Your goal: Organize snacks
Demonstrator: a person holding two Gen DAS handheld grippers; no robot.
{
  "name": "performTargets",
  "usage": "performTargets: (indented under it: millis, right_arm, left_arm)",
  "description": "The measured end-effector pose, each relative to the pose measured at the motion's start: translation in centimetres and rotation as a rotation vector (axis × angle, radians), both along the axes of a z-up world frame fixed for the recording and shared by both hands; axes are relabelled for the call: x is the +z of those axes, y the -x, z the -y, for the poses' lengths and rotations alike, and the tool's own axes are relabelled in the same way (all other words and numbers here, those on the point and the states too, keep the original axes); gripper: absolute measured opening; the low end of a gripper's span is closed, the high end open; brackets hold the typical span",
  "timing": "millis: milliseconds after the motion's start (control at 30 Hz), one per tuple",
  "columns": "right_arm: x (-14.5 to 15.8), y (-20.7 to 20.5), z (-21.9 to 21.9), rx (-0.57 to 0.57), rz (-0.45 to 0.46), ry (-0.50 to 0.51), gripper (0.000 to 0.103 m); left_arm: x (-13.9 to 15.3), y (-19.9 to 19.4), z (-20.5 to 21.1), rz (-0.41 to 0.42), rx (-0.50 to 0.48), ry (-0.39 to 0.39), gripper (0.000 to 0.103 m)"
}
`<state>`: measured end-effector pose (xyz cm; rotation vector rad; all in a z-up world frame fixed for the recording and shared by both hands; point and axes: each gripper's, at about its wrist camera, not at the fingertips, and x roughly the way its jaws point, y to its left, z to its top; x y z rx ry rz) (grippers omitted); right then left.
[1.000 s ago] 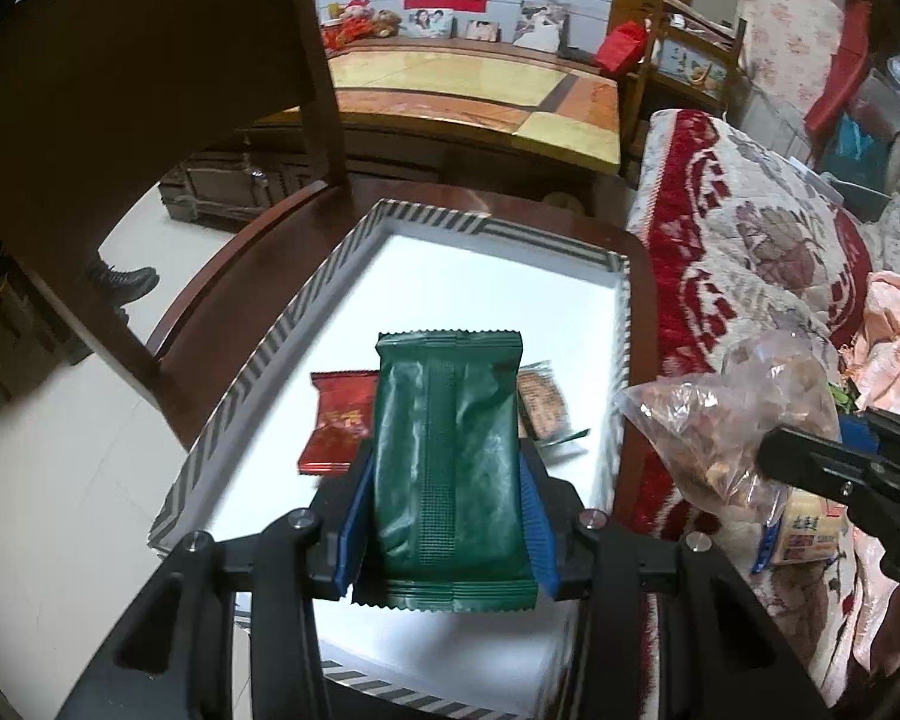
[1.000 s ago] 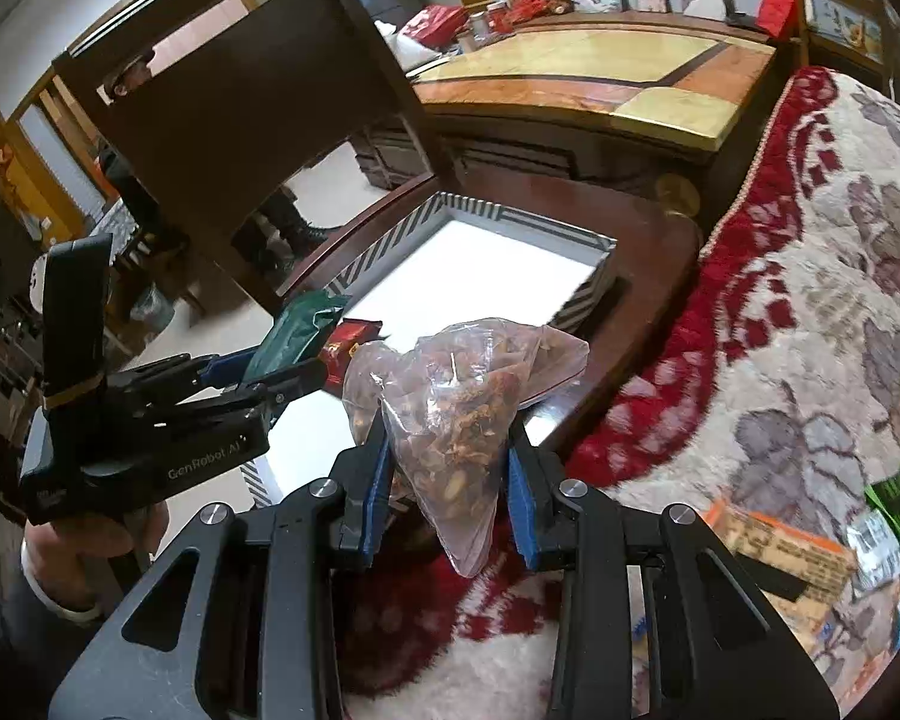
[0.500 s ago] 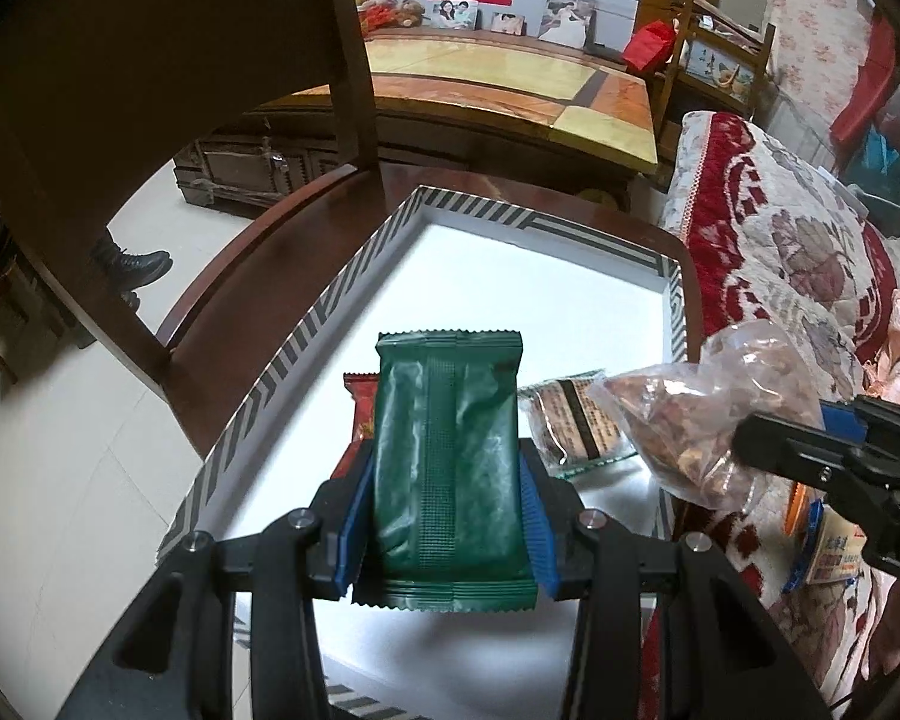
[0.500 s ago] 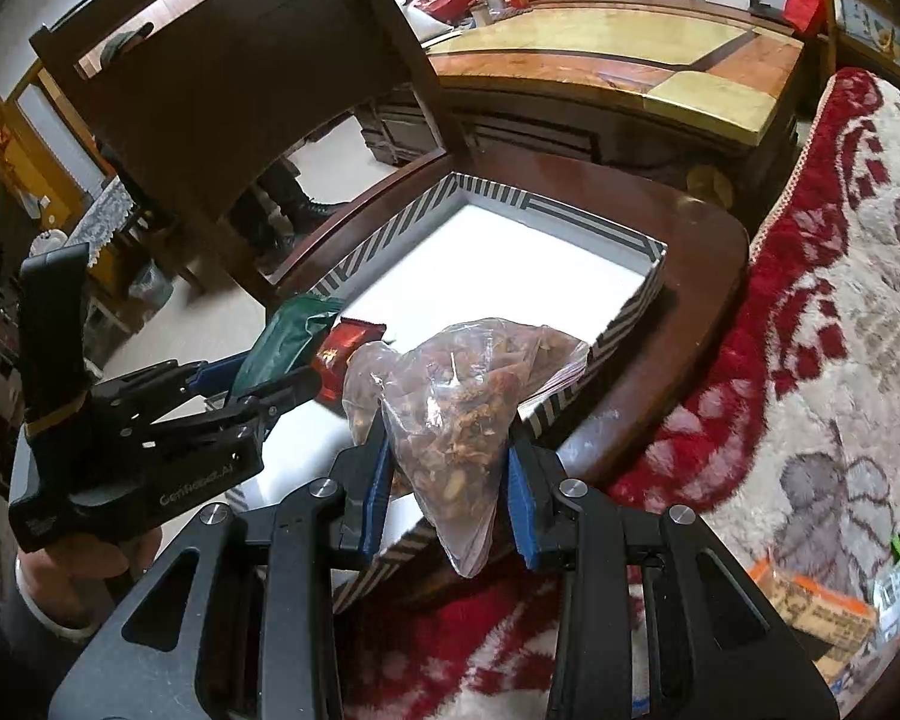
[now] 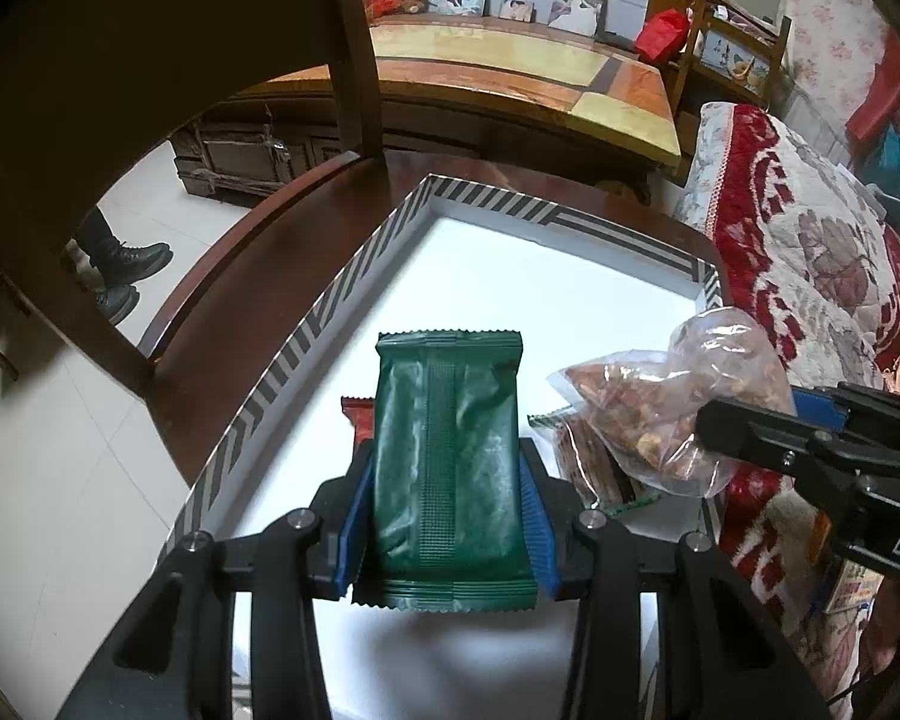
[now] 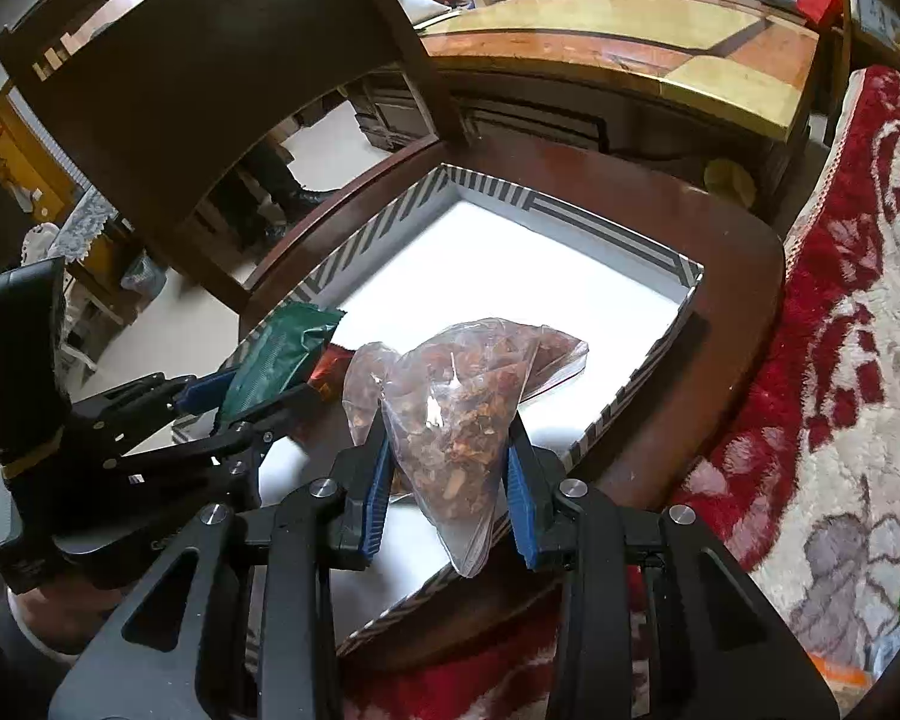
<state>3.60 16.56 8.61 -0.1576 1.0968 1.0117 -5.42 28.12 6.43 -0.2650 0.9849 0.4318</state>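
- Left gripper [image 5: 447, 498]: blue pads clamped on both long sides of a green foil packet [image 5: 447, 456]. Packet sits upright betw. the pads, serrated top edge up, back seam facing the cam. It's held over the near part of the tray, not touching the floor of it.
- Right gripper [image 6: 447, 480]: pads pinched on a clear plastic bag [image 6: 456, 396] of reddish-brown snack bits. Bag bulges above the pads; a pointed corner hangs below them. In the left wrist view the same bag [image 5: 660, 414] hangs over the tray's right edge, w/ the right gripper [image 5: 711, 429] coming in from the right.
- Just behind the green packet: a red packet [image 5: 359, 417], mostly hidden, lying on the tray floor.
- Right of it, under the clear bag: a see-through wrapper w/ brown biscuits [image 5: 588, 465], flat on the tray floor, near the right wall.
- Tray [image 5: 306, 342]: shallow box, white inside, grey-and-white striped rim. Far half of the floor is bare white.
- Tray rests on the seat of a dark wooden chair [image 5: 252, 276]; chair back rises at the upper left.
- Right of the chair: red-and-cream floral blanket [image 5: 810, 246], w/ a few more snack packs lying on it near the right gripper.
- Far: low wooden table [image 5: 528, 72] w/ yellow and orange top, framed photos and soft toys at the wall behind.
- Far left, on the pale floor: a person's black boots [image 5: 123, 267].
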Motion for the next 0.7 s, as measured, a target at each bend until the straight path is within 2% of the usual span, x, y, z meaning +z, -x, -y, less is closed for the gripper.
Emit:
performTargets:
  millis: [500, 533, 600, 633, 667, 700]
  right_arm:
    - [-1.9, -2.4, -2.2, -0.025, 0.001, 0.040, 0.032]
    - [-2.0, -2.5, -2.3, -0.028, 0.004, 0.040, 0.033]
    - [-2.4, -2.8, -2.7, -0.023, -0.005, 0.051, 0.042]
    - [-2.5, -2.8, -2.9, -0.022, -0.004, 0.066, 0.055]
    - [-2.5, -2.7, -2.9, -0.021, 0.008, 0.082, 0.061]
    - [-2.5, -2.6, -2.9, -0.017, 0.023, 0.092, 0.062]
  left_arm:
    - [-1.6, -2.4, -0.7, -0.052, 0.011, 0.016, 0.046]
    - [-1.7, -2.4, -0.8, -0.057, 0.016, 0.019, 0.049]
    - [-1.8, -2.5, -1.0, -0.056, 0.033, 0.015, 0.053]
    - [-1.8, -2.4, -1.1, -0.057, 0.043, 0.015, 0.056]
    - [-1.8, -2.4, -1.3, -0.056, 0.051, 0.022, 0.059]
    - [-1.8, -2.3, -1.4, -0.055, 0.059, 0.032, 0.066]
